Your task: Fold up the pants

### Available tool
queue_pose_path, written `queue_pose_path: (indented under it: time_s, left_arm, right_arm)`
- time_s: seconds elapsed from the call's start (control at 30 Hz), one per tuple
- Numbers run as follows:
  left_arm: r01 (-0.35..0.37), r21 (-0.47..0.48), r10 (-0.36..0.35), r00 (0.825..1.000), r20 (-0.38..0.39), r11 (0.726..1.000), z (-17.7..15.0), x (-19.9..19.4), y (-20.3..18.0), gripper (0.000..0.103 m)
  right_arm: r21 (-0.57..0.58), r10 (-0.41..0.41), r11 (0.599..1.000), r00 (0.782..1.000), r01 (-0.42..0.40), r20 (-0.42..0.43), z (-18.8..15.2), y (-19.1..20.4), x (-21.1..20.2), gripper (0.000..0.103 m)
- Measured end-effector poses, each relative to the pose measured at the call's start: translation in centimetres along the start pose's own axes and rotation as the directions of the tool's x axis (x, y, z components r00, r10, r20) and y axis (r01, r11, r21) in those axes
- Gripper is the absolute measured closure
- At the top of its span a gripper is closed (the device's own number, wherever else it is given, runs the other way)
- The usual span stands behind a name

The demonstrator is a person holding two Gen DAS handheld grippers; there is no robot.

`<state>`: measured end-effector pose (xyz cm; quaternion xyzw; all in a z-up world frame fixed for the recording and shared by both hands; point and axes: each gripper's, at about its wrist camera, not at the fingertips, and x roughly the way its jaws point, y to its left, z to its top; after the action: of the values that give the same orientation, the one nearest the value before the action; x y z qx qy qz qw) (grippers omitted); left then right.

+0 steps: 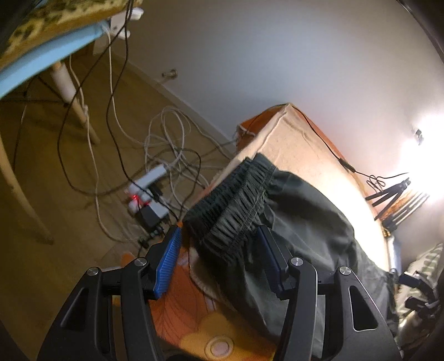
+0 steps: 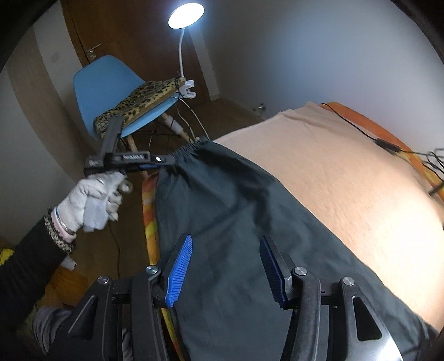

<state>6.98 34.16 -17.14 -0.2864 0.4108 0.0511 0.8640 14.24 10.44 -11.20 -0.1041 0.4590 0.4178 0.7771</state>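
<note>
Dark green pants (image 2: pixel 236 222) lie along the edge of a bed covered with a peach sheet (image 2: pixel 347 180). Their elastic waistband (image 1: pixel 230 200) is bunched at the far end. My left gripper (image 1: pixel 219 236) is open, its blue pads on either side of the waistband, above the bed edge. In the right wrist view the left gripper (image 2: pixel 155 163) is at the waistband, held by a gloved hand. My right gripper (image 2: pixel 226 244) is open just above the pant legs, holding nothing.
A blue chair (image 2: pixel 111 91) with a leopard cushion and a clip lamp (image 2: pixel 186 14) stand beyond the bed. A power strip and tangled cables (image 1: pixel 155 188) lie on the wooden floor. A black cable (image 2: pixel 383 143) and a tripod (image 1: pixel 388 197) lie on the bed's far side.
</note>
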Motion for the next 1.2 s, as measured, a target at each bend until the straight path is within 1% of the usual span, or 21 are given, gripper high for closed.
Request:
queue_pose_path:
  time_s: [0.13, 0.17, 0.27, 0.3, 0.37, 0.5, 0.6, 0.73, 0.8, 0.83, 0.9, 0.93, 0.97, 1.03, 1.07, 1.13, 1.2]
  left_arm:
    - [-0.029, 0.025, 0.028, 0.999, 0.024, 0.999, 0.1, 0.3, -0.3, 0.048]
    - [-0.046, 0.034, 0.044, 0.998, 0.039, 0.998, 0.0, 0.4, -0.5, 0.049]
    - [-0.085, 0.063, 0.080, 0.993, 0.087, 0.994, -0.4, 0.7, -1.0, 0.068]
    - [-0.094, 0.072, 0.086, 0.991, 0.104, 0.993, -0.6, 0.7, -1.1, 0.073]
    - [-0.102, 0.078, 0.090, 0.985, 0.145, 0.992, -0.9, 0.3, -1.3, 0.079]
    - [-0.091, 0.089, 0.072, 0.977, 0.199, 0.992, -1.1, -0.3, -1.5, 0.081]
    - [-0.102, 0.143, 0.064, 0.967, 0.246, 0.984, -1.6, -0.8, -2.4, 0.082]
    - [-0.091, 0.196, 0.032, 0.958, 0.287, 0.976, -2.3, -1.3, -3.5, 0.082]
    - [-0.100, 0.250, 0.019, 0.952, 0.306, 0.963, -3.0, -1.5, -4.6, 0.082]
    - [-0.105, 0.268, 0.017, 0.950, 0.311, 0.958, -3.1, -1.5, -4.9, 0.082]
    - [-0.125, 0.330, 0.011, 0.945, 0.326, 0.936, -3.9, -1.5, -6.0, 0.082]
    - [-0.132, 0.346, 0.011, 0.944, 0.330, 0.929, -4.0, -1.5, -6.2, 0.082]
    - [-0.152, 0.375, 0.017, 0.940, 0.340, 0.915, -4.4, -1.3, -6.9, 0.082]
    - [-0.179, 0.415, 0.024, 0.936, 0.352, 0.892, -4.9, -1.0, -7.5, 0.082]
    - [-0.195, 0.441, 0.028, 0.934, 0.357, 0.876, -5.3, -0.8, -8.0, 0.082]
    - [-0.211, 0.467, 0.032, 0.932, 0.362, 0.859, -5.7, -0.6, -8.4, 0.082]
    - [-0.237, 0.493, 0.041, 0.926, 0.375, 0.837, -6.2, -0.3, -8.8, 0.082]
  right_arm:
    - [0.009, 0.030, 1.000, 1.000, -0.030, -0.008, 1.6, 0.8, 1.6, 0.050]
    - [0.015, 0.036, 0.999, 0.999, -0.036, -0.009, 1.9, 0.9, 1.9, 0.050]
    - [0.048, 0.059, 0.997, 0.998, -0.058, -0.006, 3.2, 1.0, 3.0, 0.050]
    - [0.063, 0.065, 0.996, 0.998, -0.065, -0.005, 3.7, 1.0, 3.4, 0.049]
    - [0.100, 0.083, 0.992, 0.997, -0.082, -0.004, 4.8, 0.9, 4.5, 0.046]
    - [0.185, 0.133, 0.975, 0.991, -0.126, -0.026, 8.0, 0.4, 7.3, 0.044]
    - [0.257, 0.177, 0.954, 0.982, -0.155, -0.062, 11.1, 0.2, 10.4, 0.041]
    - [0.291, 0.201, 0.943, 0.974, -0.163, -0.104, 14.3, 1.2, 14.5, 0.041]
    - [0.292, 0.201, 0.944, 0.968, -0.152, -0.148, 15.4, 1.8, 16.7, 0.041]
    - [0.294, 0.182, 0.948, 0.967, -0.124, -0.180, 16.0, 2.0, 18.1, 0.041]
    - [0.293, 0.166, 0.951, 0.961, -0.097, -0.221, 16.5, 2.3, 19.9, 0.041]
    - [0.293, 0.159, 0.952, 0.958, -0.086, -0.237, 16.6, 2.4, 20.6, 0.041]
    - [0.292, 0.155, 0.953, 0.954, -0.077, -0.257, 16.8, 2.5, 21.4, 0.041]
    - [0.289, 0.153, 0.955, 0.942, -0.064, -0.300, 16.8, 2.8, 22.7, 0.041]
    - [0.283, 0.150, 0.958, 0.936, -0.057, -0.319, 16.8, 2.8, 23.1, 0.041]
    - [0.241, 0.119, 0.970, 0.918, -0.027, -0.378, 16.5, 3.3, 24.4, 0.041]
    - [0.209, 0.089, 0.978, 0.911, -0.003, -0.403, 16.5, 3.8, 25.1, 0.041]
